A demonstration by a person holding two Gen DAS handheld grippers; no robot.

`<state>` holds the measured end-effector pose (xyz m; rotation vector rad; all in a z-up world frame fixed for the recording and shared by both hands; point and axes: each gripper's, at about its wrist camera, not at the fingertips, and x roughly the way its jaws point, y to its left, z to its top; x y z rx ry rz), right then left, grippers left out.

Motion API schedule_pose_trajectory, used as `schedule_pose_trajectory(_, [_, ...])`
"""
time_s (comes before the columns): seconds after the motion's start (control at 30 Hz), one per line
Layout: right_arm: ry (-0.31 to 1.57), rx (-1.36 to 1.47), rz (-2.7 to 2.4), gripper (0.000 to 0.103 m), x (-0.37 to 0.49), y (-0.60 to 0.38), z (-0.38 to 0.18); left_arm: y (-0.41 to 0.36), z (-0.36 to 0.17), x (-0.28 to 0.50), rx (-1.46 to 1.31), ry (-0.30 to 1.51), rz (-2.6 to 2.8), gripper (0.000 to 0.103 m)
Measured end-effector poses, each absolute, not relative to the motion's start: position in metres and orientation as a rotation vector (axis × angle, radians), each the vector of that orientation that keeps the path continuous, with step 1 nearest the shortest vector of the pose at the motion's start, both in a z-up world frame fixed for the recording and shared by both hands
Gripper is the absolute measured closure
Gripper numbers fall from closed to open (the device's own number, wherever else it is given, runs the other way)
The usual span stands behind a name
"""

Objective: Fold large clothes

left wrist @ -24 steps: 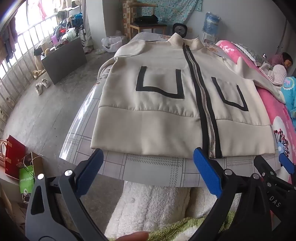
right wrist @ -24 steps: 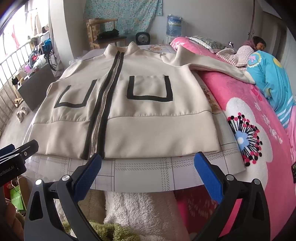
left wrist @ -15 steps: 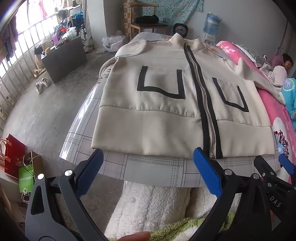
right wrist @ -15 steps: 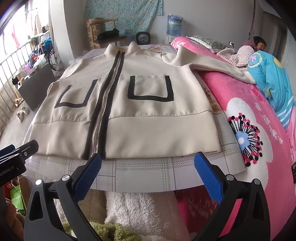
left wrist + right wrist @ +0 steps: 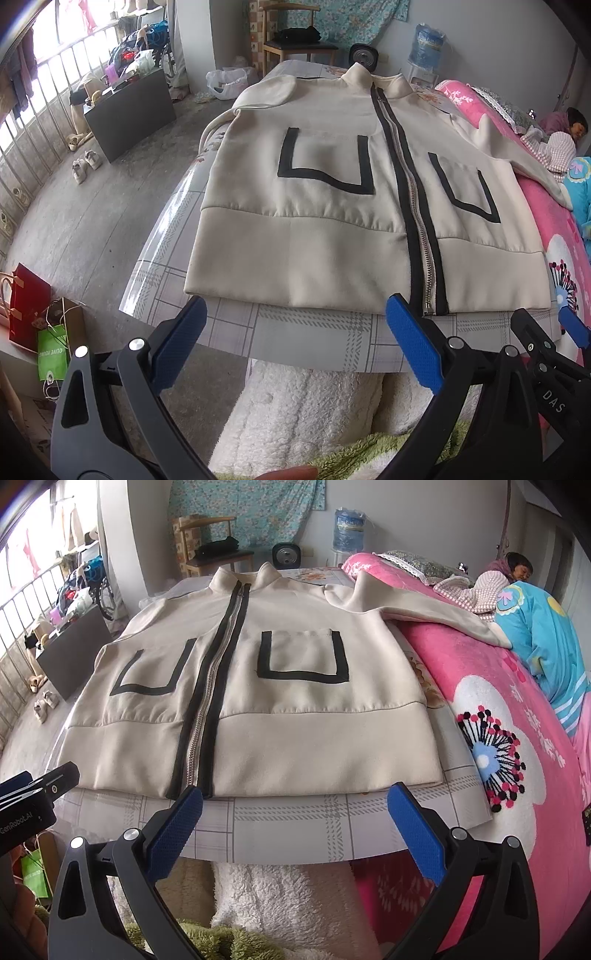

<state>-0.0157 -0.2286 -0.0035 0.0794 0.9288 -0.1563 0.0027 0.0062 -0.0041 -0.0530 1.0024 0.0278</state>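
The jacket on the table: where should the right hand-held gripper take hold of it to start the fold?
Probably the sleeve of the jacket, which trails off the table onto the pink blanket. Come from the right side: it lies raised and loose there, while the body lies flat.

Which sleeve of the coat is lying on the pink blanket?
The long sleeve on the picture's right side stretches onto the pink blanket. The other sleeve stays tucked beside the cream jacket.

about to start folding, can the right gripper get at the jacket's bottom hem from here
Probably yes: the right gripper is open and empty, and the jacket hem lies flat just beyond its fingers with nothing between.
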Motion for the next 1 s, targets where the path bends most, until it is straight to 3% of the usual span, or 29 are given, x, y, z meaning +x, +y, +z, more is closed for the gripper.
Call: schedule_pose_trajectory(1.0, [0.937,0.079,-0.16,0.005,-0.0132,-0.2288,-0.002,0.0079,-0.0037,0.002,-0.064,1.007,0.032,0.009])
